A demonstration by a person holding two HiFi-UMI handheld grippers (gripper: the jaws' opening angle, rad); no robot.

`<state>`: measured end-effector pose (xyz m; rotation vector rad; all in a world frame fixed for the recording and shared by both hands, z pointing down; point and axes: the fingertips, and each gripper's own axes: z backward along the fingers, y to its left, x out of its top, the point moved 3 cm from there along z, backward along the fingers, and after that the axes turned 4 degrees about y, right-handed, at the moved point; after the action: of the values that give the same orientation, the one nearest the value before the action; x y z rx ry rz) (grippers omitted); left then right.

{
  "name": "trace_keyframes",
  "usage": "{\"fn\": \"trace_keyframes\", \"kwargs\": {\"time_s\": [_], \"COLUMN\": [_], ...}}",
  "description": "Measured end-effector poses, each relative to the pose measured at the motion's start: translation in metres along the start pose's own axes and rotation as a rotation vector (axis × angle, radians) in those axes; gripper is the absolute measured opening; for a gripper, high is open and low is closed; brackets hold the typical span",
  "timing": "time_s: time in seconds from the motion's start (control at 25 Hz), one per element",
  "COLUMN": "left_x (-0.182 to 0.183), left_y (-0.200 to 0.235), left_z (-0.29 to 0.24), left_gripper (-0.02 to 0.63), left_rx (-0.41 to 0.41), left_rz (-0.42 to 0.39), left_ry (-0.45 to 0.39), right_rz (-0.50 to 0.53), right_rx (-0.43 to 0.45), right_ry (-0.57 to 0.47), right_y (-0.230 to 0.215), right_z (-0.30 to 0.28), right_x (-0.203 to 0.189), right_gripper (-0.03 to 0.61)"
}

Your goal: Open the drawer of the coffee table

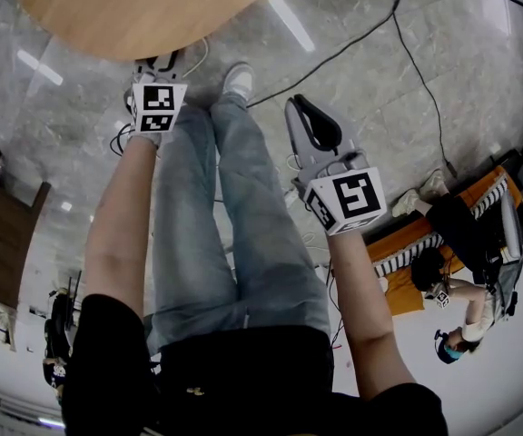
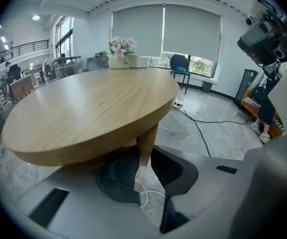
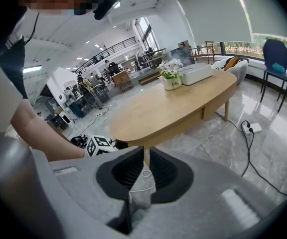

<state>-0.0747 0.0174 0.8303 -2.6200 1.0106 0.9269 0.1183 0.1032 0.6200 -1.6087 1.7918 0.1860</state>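
Note:
The oval wooden coffee table (image 1: 152, 7) lies just ahead of my feet; I cannot make out a drawer front in any view. My left gripper (image 1: 160, 64) sits close to the table's near rim. In the left gripper view its jaws (image 2: 142, 156) stand a little apart with nothing between them; a table leg (image 2: 146, 146) shows through the gap. My right gripper (image 1: 302, 107) hangs over the floor, further from the table (image 3: 173, 108). Its jaws (image 3: 146, 156) leave only a slit, with nothing between them.
Flowers (image 3: 171, 78) and a white box (image 3: 196, 73) stand at the table's far end. Black cables and a power strip (image 3: 250, 128) lie on the marble floor. A seated person (image 1: 466, 289) and a keyboard (image 1: 443, 234) are to the right, dark furniture (image 1: 3, 234) to the left.

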Motion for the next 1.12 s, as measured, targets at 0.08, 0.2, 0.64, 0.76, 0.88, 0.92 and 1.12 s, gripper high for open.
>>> {"fn": "trace_keyframes", "kwargs": {"time_s": [0.08,0.2,0.64,0.76,0.88,0.92,1.12], "left_x": [0.0,-0.002,-0.012,-0.016,-0.012,-0.014,-0.019], "left_y": [0.0,0.002,0.003,0.002,-0.003,-0.006,-0.034], "left_z": [0.0,-0.002,-0.015,-0.014,-0.012,-0.013,-0.011], "left_gripper": [0.086,0.092,0.084,0.081,0.08,0.078,0.077], "left_rx": [-0.023,-0.038,-0.026,-0.019,-0.009,-0.011,-0.048], "left_rz": [0.002,-0.012,-0.061,-0.072,-0.12,-0.14,-0.201], "left_ry": [-0.004,0.007,0.017,0.044,0.036,0.037,0.043], "right_rz": [-0.001,0.004,0.015,0.014,0.013,0.013,0.01], "right_rx": [-0.001,0.003,0.006,0.009,0.009,0.008,-0.001], "right_ry": [0.003,0.007,0.01,0.002,-0.003,-0.003,0.004], "right_y": [-0.002,-0.005,-0.004,-0.004,-0.005,-0.005,-0.008], "right_z": [0.002,0.003,0.006,0.007,0.008,0.009,0.011], "right_x": [-0.003,-0.005,-0.007,-0.007,-0.007,-0.007,-0.011], "right_gripper": [0.034,0.034,0.034,0.034,0.034,0.034,0.034]}}
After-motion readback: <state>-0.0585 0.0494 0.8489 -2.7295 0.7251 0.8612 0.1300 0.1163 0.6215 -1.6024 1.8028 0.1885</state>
